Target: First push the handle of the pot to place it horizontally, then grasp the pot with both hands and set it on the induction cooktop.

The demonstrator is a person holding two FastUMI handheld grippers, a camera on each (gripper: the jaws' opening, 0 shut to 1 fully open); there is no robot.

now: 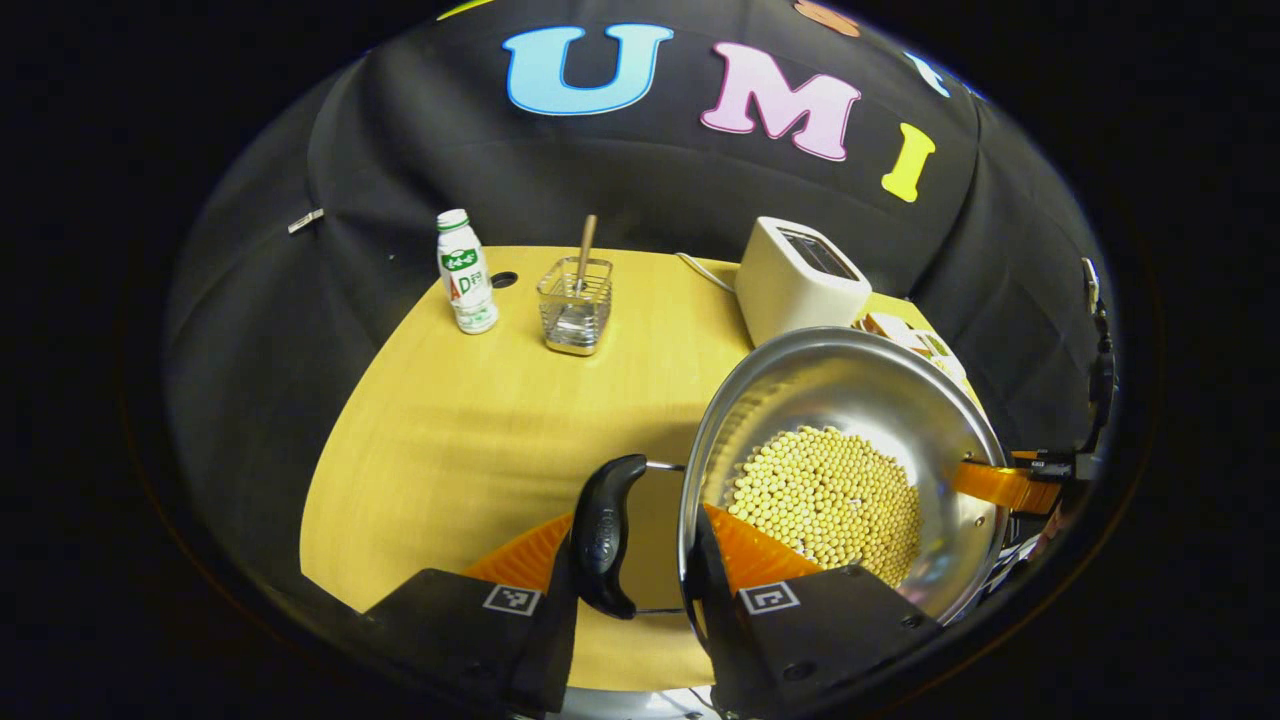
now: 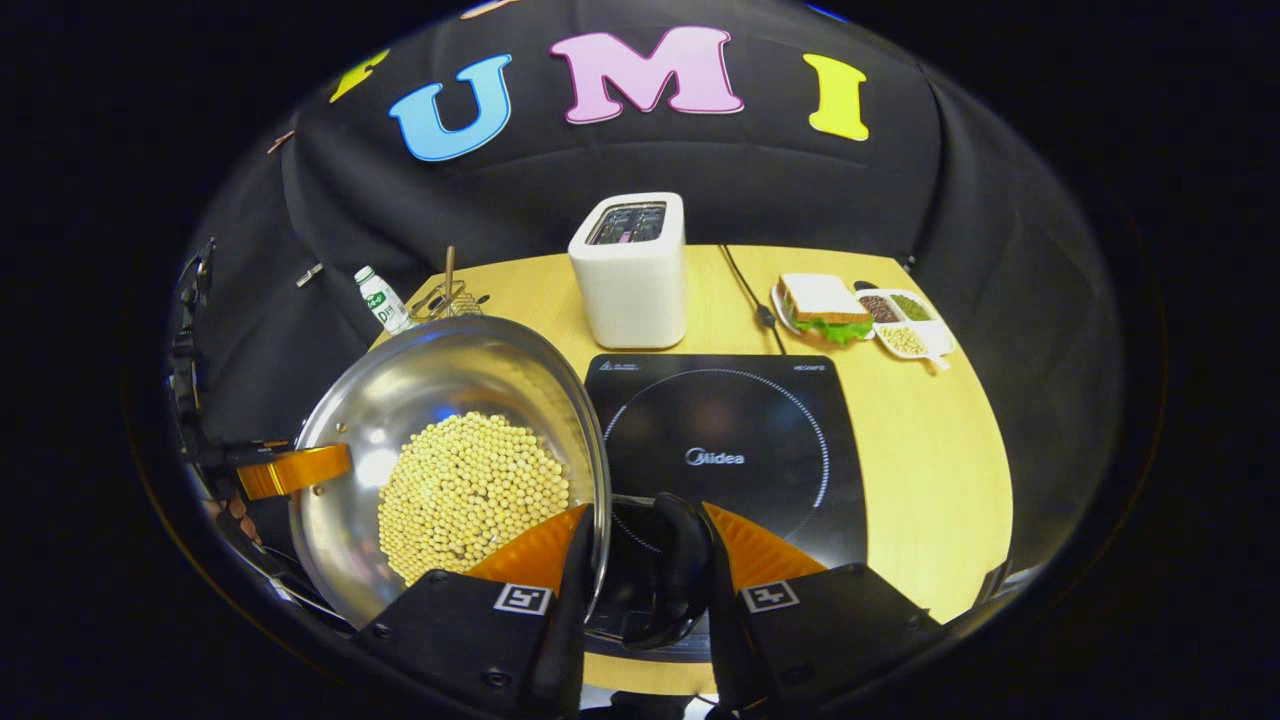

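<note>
While both grippers clasp its handles, pot (image 2: 450,440) holds yellow beans (image 2: 470,490).

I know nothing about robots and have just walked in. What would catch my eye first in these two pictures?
A shiny round steel pot heaped with pale yellow beans, gripped at a black side handle by the left gripper and at the opposite one by the right gripper. To the pot's right in the right gripper view lies a flat black induction cooktop on the yellow wooden table, with a white toaster behind it.
</note>
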